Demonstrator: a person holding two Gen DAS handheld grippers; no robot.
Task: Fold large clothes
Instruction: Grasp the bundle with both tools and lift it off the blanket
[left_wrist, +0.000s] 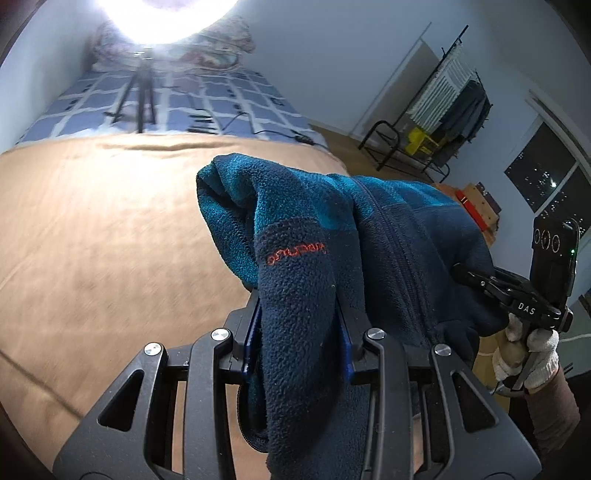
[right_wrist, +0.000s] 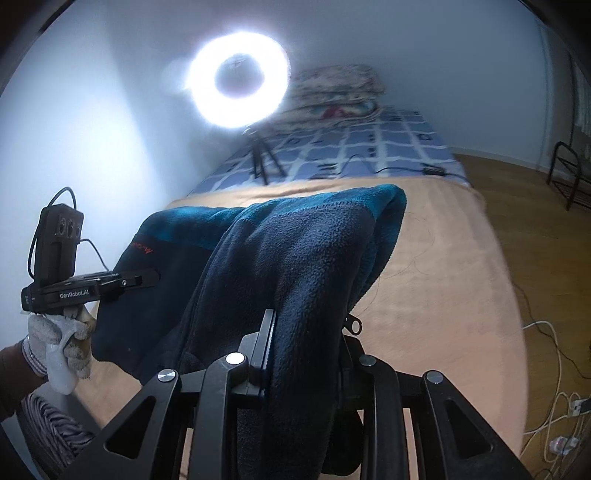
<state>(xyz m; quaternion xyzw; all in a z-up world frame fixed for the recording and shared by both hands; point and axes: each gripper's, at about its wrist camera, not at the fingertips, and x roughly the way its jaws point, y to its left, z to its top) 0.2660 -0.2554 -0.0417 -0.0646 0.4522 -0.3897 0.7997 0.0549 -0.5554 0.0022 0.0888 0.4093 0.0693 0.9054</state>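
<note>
The left black two-finger gripper (left_wrist: 299, 325) is clamped on a thick bunch of a dark navy and teal fleece jacket with a front zip and small orange lettering (left_wrist: 332, 236); cloth is seen packed between its blue-edged pads. The right black two-finger gripper (right_wrist: 306, 343) is likewise pinched on another bunch of the same garment, the fleece being draped over and between its fingers. Each tool is held from below by a hand in a white knit glove (right_wrist: 55, 339), as shown in the opposite wrist view.

The jacket is held off the bed between the 2 grippers, above a tan blanket spread over the near part of the mattress (left_wrist: 92, 229). Beyond it lie a blue-and-white checked sheet (left_wrist: 207, 99) and a bright ring lamp on a black tripod (right_wrist: 238, 79).

The step in hand is judged to be lifting and carrying, with no fold yet laid. For the next move, the 2 grips would have to be drawn apart so that the fleece is stretched flat, then lowered evenly onto the tan blanket. Bulky, springy cloth of this kind is likely to bunch unless tension is kept on both sides.
</note>
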